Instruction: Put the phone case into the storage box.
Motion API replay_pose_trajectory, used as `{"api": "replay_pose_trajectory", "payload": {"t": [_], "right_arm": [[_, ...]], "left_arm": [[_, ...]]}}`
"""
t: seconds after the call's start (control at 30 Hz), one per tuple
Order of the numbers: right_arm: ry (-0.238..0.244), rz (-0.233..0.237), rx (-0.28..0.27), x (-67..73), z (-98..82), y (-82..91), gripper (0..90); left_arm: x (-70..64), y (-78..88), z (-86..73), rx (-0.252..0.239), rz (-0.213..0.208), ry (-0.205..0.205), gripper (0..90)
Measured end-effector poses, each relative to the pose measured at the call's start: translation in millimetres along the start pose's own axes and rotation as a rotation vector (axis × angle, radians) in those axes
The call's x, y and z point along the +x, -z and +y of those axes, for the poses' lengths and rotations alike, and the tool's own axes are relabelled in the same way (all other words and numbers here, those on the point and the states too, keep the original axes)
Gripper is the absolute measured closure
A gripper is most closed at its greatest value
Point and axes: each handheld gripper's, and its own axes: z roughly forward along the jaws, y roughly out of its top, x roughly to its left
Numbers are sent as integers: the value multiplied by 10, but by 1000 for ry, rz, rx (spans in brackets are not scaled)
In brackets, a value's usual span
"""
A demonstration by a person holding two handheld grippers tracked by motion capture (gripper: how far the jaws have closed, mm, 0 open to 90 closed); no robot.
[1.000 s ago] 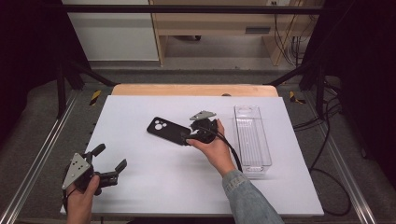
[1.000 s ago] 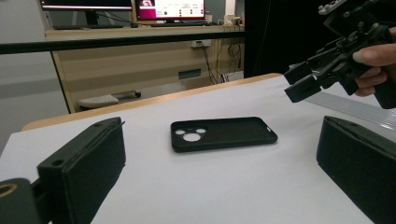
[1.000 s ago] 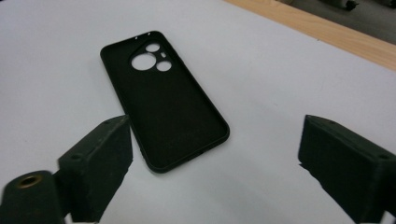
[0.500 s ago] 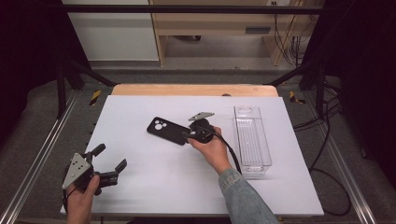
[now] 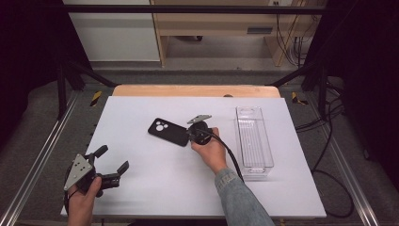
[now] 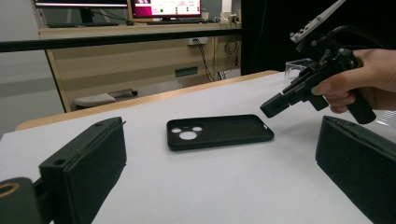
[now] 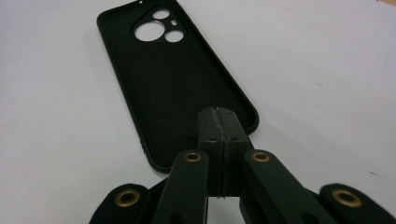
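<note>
Right tool (image 7: 219,122) just closed, jaws pressed together, nothing between, tip over near end of black case (image 7: 173,79); left tool (image 5: 113,165) wide open near bench (image 5: 155,188) corner

No text, label, brand, number or sign can be read here. In the left gripper view two monitors (image 6: 166,8) at the back of the room show bright coloured screens, but whatever is written on them is too small and blurred to make out. The black phone case (image 7: 173,79) lying on the white surface (image 5: 155,188) shows no lettering or logo.
</note>
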Motion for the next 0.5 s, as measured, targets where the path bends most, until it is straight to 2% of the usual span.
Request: {"api": "replay_pose_trajectory", "payload": {"t": [0.2, 0.5], "right_arm": [[11, 10, 0, 33, 14, -73, 900], [48, -2, 33, 91, 43, -206, 900]], "left_arm": [[-1, -7, -3, 2, -3, 1, 20], [-6, -15, -4, 2, -7, 1, 20]]}}
